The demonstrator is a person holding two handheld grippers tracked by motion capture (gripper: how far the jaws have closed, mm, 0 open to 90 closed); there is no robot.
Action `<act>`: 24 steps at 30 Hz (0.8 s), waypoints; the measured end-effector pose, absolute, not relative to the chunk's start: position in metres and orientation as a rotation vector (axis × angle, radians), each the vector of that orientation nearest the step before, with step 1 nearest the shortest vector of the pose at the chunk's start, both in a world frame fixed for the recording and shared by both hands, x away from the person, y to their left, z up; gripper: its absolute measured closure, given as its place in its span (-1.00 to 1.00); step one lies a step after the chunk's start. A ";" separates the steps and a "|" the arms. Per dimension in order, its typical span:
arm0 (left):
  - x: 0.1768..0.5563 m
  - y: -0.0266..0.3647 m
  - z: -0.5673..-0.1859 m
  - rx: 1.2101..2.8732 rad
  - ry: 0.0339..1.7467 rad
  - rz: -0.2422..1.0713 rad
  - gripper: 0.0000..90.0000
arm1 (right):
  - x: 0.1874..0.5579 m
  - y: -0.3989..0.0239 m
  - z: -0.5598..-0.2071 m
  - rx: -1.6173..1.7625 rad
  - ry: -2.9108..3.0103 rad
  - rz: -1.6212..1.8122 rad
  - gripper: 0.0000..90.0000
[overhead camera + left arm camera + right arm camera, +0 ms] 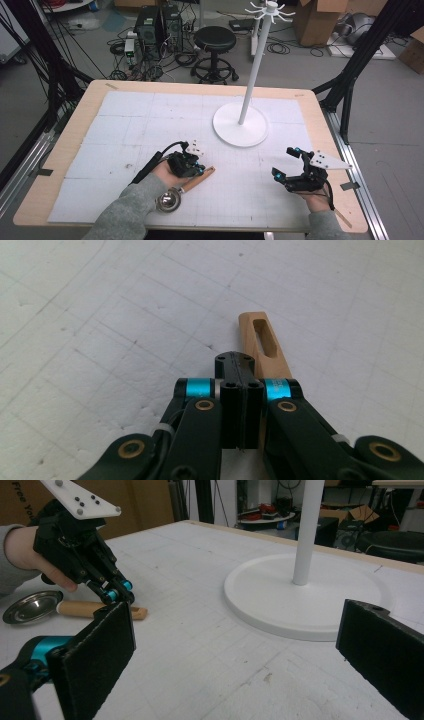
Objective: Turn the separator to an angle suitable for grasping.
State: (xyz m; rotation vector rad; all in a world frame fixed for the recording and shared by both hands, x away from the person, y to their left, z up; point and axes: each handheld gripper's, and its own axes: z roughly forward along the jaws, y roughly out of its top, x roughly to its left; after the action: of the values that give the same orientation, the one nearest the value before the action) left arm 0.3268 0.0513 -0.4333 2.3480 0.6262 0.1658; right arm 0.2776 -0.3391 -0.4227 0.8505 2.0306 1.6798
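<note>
The scoop (175,196), a steel bowl on a wooden handle, lies flat on the worktop (60,155) near the front edge, bowl toward the person, handle pointing up and right toward the stand (240,131). It looks stiff and fairly light, heavier at the bowl end, so a hold far out on the handle would likely let the bowl droop; the wood should give the pads good friction, while the polished bowl looks slippery and too round to pinch. The handle's slotted tip (265,337) seems made for hanging. The left gripper (187,164) hovers over the handle, its fingers (242,390) pressed flat together with nothing between them; the handle shows just past them and to one side, and I cannot tell whether they touch it. The right gripper (289,165) waits well apart to the right, its fingers (97,655) spread wide and empty. The stand's round white base sits beyond both grippers, its pole rising to a ring of hooks (270,11). Nothing lies between scoop and stand; only the pole and base could get in the way of a lift.
</note>
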 end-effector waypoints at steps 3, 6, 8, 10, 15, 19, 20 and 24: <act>0.325 0.050 -0.433 2.355 0.608 0.144 0.99 | 0.277 -0.339 -0.423 0.850 2.031 1.679 -0.97; 0.323 0.049 -0.433 2.361 0.587 0.129 0.99 | 0.277 -0.339 -0.423 0.849 2.032 1.679 -0.97; 0.321 0.048 -0.433 2.366 0.573 0.125 0.99 | 0.277 -0.339 -0.423 0.850 2.033 1.679 -0.97; 0.319 0.046 -0.433 2.365 0.566 0.111 0.99 | 0.277 -0.339 -0.422 0.850 2.031 1.680 -0.97; 0.316 0.044 -0.432 2.381 0.530 0.113 0.99 | 0.278 -0.339 -0.422 0.847 2.032 1.682 -0.97; 0.313 0.042 -0.432 2.389 0.511 0.104 0.99 | 0.279 -0.338 -0.422 0.843 2.031 1.682 -0.97; 0.312 0.042 -0.432 2.391 0.501 0.100 0.99 | 0.278 -0.338 -0.422 0.845 2.035 1.683 -0.97; 0.308 0.040 -0.432 2.392 0.458 0.095 0.99 | 0.279 -0.338 -0.422 0.847 2.036 1.681 -0.97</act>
State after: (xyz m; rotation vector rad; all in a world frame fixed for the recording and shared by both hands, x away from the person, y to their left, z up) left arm 0.3079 0.0396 -0.4322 2.3918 0.4577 0.0952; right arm 0.2785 -0.3379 -0.4223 0.8474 2.0360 1.6814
